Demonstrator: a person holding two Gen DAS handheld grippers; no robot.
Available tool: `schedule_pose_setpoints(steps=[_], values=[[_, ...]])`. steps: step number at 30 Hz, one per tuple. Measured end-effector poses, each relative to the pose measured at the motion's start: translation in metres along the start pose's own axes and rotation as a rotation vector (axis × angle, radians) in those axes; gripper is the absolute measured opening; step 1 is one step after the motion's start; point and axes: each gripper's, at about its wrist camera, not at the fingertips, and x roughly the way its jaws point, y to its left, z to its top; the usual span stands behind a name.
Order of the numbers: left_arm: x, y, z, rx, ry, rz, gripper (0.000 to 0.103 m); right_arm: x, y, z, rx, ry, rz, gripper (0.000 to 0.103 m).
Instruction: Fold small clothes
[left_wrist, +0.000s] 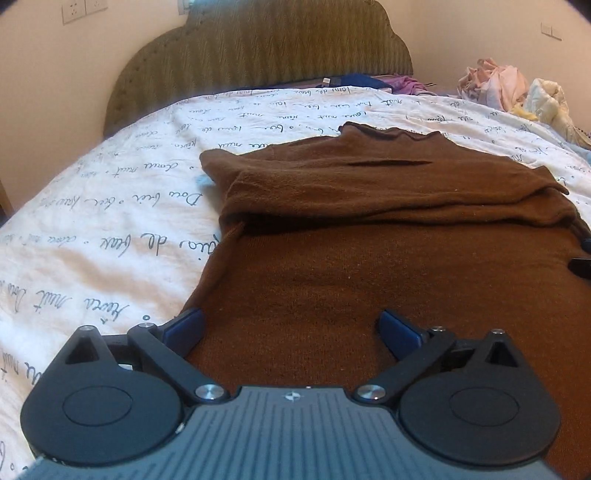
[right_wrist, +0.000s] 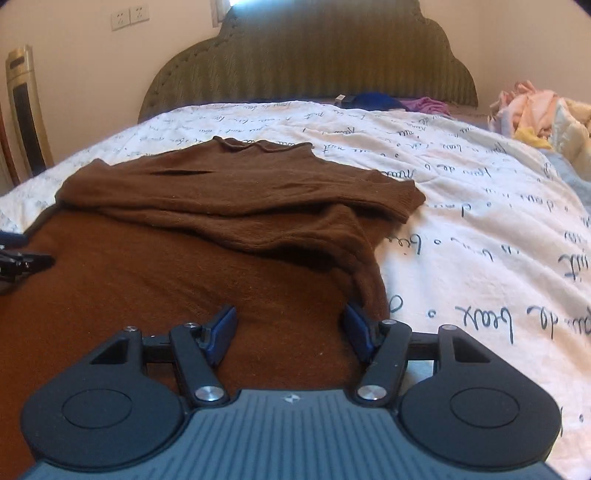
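Observation:
A brown knit sweater (left_wrist: 369, 236) lies flat on the bed, collar toward the headboard, with both sleeves folded across its chest; it also shows in the right wrist view (right_wrist: 184, 258). My left gripper (left_wrist: 290, 332) is open, its blue fingers spread over the sweater's near left hem corner. My right gripper (right_wrist: 290, 330) is open over the near right hem corner, its right finger at the sweater's edge. Each gripper's tips show at the side edge of the other's view.
The white bedspread (left_wrist: 110, 221) with script print covers the bed. A green padded headboard (left_wrist: 266, 55) stands behind. A pile of pale clothes (left_wrist: 517, 88) lies at the far right; blue and purple items (right_wrist: 388, 101) lie by the headboard.

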Motion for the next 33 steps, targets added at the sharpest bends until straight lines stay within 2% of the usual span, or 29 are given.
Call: schedule_pose_setpoints(steps=[1, 3, 5, 7, 9, 10, 11, 14, 15, 16, 18, 19, 21, 23, 24, 28, 30, 32, 33], values=[[-0.009, -0.001, -0.001, 0.005, -0.013, 0.017, 0.091, -0.004, 0.002, 0.001, -0.007, -0.002, -0.016, 0.063], [-0.034, -0.002, -0.007, 0.011, -0.035, 0.002, 0.088, -0.018, 0.013, 0.005, 0.015, -0.008, -0.07, 0.064], [-0.056, -0.006, -0.016, 0.009, -0.048, -0.065, 0.09, -0.033, 0.028, 0.004, 0.019, -0.044, -0.013, 0.065], [-0.068, -0.017, -0.027, 0.046, -0.036, -0.109, 0.091, -0.043, 0.045, -0.005, -0.011, -0.025, 0.071, 0.068], [-0.066, -0.029, -0.04, 0.124, -0.004, -0.109, 0.093, -0.037, 0.063, -0.013, -0.07, 0.043, 0.091, 0.069], [-0.064, -0.03, -0.047, 0.147, -0.012, -0.093, 0.097, -0.034, 0.067, -0.019, -0.094, 0.052, 0.074, 0.073], [-0.064, -0.027, -0.05, 0.137, -0.025, -0.093, 0.1, -0.033, 0.064, -0.026, -0.102, 0.029, 0.075, 0.074], [-0.067, -0.014, -0.049, 0.104, 0.003, -0.095, 0.1, -0.038, 0.035, -0.033, -0.037, 0.02, 0.115, 0.075], [-0.073, -0.011, -0.05, 0.11, -0.007, -0.072, 0.099, -0.042, 0.031, -0.034, -0.039, 0.028, 0.096, 0.075], [-0.08, -0.007, -0.052, 0.098, -0.006, -0.063, 0.094, -0.048, 0.03, -0.035, -0.04, 0.037, 0.078, 0.076], [-0.099, 0.008, -0.059, 0.027, 0.0, -0.124, 0.093, -0.067, 0.033, -0.034, -0.011, 0.049, 0.019, 0.076], [-0.103, 0.015, -0.064, -0.016, 0.013, -0.154, 0.094, -0.077, 0.038, -0.035, -0.007, 0.041, 0.016, 0.077], [-0.103, 0.017, -0.077, -0.037, 0.043, -0.151, 0.095, -0.094, 0.047, -0.044, -0.023, 0.016, 0.076, 0.077], [-0.109, 0.013, -0.087, -0.001, 0.004, -0.098, 0.097, -0.084, 0.057, -0.061, -0.082, 0.08, 0.106, 0.079], [-0.114, 0.014, -0.088, -0.015, 0.005, -0.106, 0.095, -0.088, 0.058, -0.071, -0.118, 0.012, 0.101, 0.08], [-0.134, 0.035, -0.092, -0.118, 0.042, -0.167, 0.094, -0.11, 0.035, -0.063, 0.031, 0.062, 0.114, 0.081], [-0.142, 0.045, -0.097, -0.167, 0.068, -0.199, 0.094, -0.129, 0.019, -0.066, 0.121, 0.062, 0.158, 0.081], [-0.149, 0.051, -0.101, -0.209, 0.087, -0.214, 0.094, -0.141, 0.006, -0.071, 0.198, 0.084, 0.156, 0.082], [-0.153, 0.051, -0.101, -0.231, 0.084, -0.201, 0.091, -0.142, -0.001, -0.073, 0.243, 0.101, 0.151, 0.082]])
